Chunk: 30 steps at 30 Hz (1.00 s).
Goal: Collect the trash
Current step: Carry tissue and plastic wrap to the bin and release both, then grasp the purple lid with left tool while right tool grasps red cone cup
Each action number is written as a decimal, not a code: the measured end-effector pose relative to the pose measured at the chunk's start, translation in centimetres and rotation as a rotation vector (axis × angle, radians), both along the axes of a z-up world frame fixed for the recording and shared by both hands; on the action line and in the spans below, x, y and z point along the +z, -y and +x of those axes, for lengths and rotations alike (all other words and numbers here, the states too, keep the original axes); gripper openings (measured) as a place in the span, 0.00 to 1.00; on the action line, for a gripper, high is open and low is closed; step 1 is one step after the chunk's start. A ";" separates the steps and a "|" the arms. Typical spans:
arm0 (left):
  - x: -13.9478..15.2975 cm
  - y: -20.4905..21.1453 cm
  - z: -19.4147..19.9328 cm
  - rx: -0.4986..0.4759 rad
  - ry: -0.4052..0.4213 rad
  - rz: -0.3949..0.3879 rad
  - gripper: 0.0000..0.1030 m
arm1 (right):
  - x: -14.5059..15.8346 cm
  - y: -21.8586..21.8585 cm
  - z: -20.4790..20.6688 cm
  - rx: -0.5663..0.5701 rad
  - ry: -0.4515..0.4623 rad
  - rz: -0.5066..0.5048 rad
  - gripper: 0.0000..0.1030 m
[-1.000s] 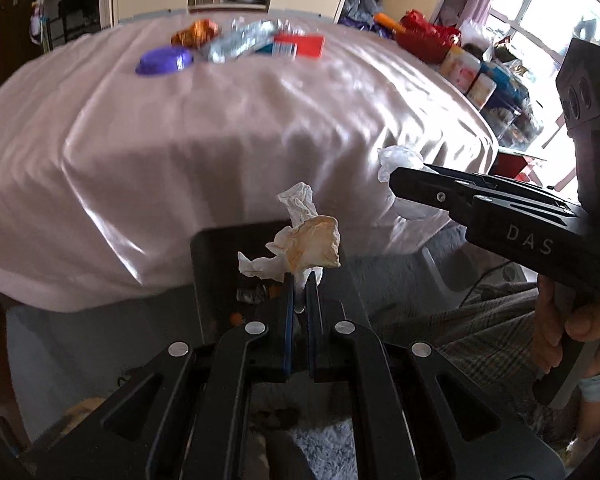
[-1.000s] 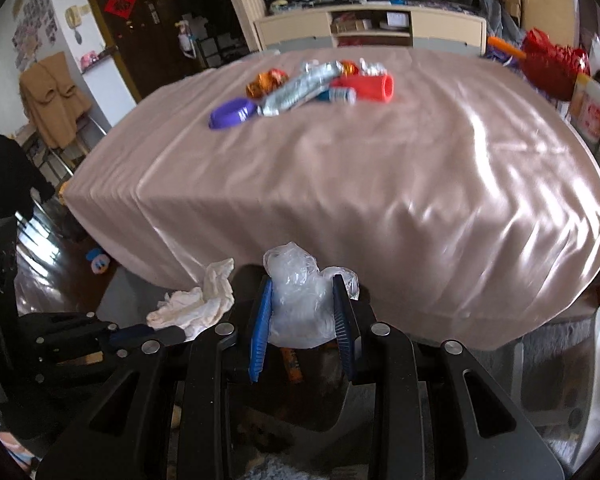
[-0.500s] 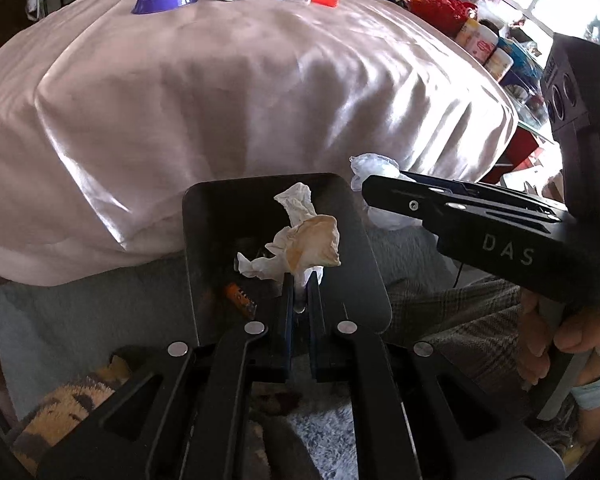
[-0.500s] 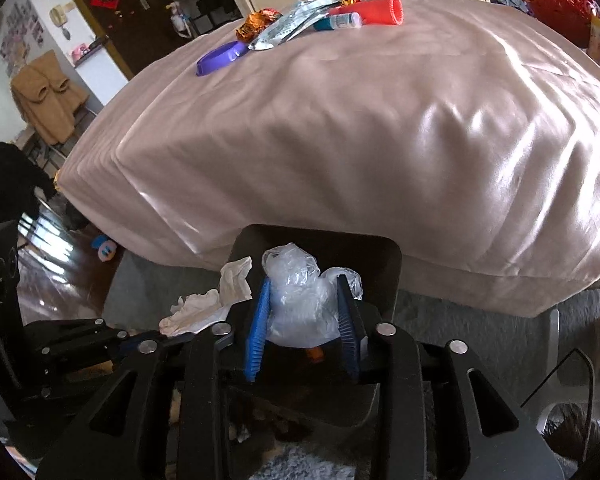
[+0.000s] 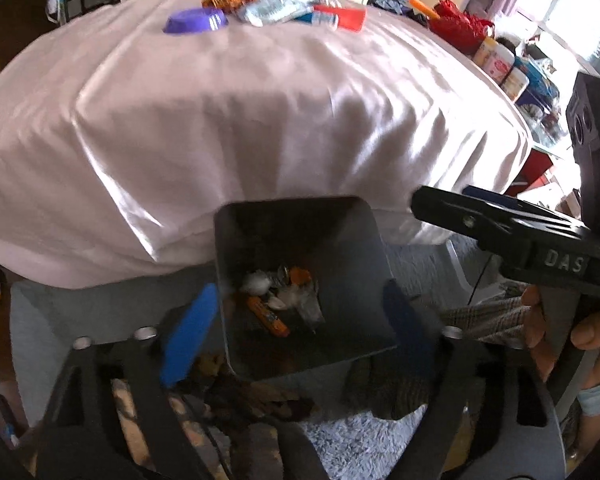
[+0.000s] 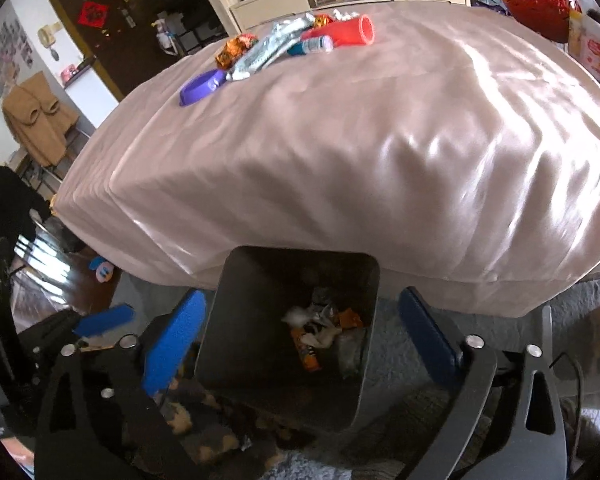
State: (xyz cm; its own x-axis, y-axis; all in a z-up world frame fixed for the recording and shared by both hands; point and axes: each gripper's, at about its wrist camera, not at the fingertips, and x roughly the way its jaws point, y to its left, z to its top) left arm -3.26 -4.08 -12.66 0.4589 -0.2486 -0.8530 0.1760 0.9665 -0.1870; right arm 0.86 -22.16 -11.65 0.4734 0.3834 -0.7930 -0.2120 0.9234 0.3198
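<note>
Below both grippers, dark bin [image 6: 236, 312] at table's near edge: trash [image 6: 320, 332] heaped inside, pieces blurred, hard to separate; orange wrapper's [image 5: 267, 315] long axis slanting. Left gripper [image 5: 300, 316] and right gripper [image 6: 304, 332] spread wide, just opened, empty.

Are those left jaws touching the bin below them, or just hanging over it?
Cannot tell. In the left wrist view the open left gripper straddles the bin, its blue pads overlapping the rim in the picture, but no clear gap or contact shows.

Both the left gripper [image 5: 296, 320] and the right gripper [image 6: 300, 336] tilt downward, jaws just sprung wide and apparently empty, a hand [image 5: 560, 328] gripping the right one's handle.
</note>
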 end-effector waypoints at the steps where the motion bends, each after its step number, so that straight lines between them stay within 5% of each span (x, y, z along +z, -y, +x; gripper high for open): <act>1: 0.5 -0.3 0.1 0.006 0.008 -0.001 0.88 | 0.4 0.2 0.1 0.003 0.003 0.001 0.95; 18: 9.7 -7.0 8.1 0.113 0.137 0.056 0.92 | 9.0 3.6 8.8 -0.087 0.113 -0.038 0.96; 30: 7.9 -8.4 17.8 0.194 0.098 0.107 0.92 | 8.0 3.7 18.8 -0.138 0.108 -0.043 0.96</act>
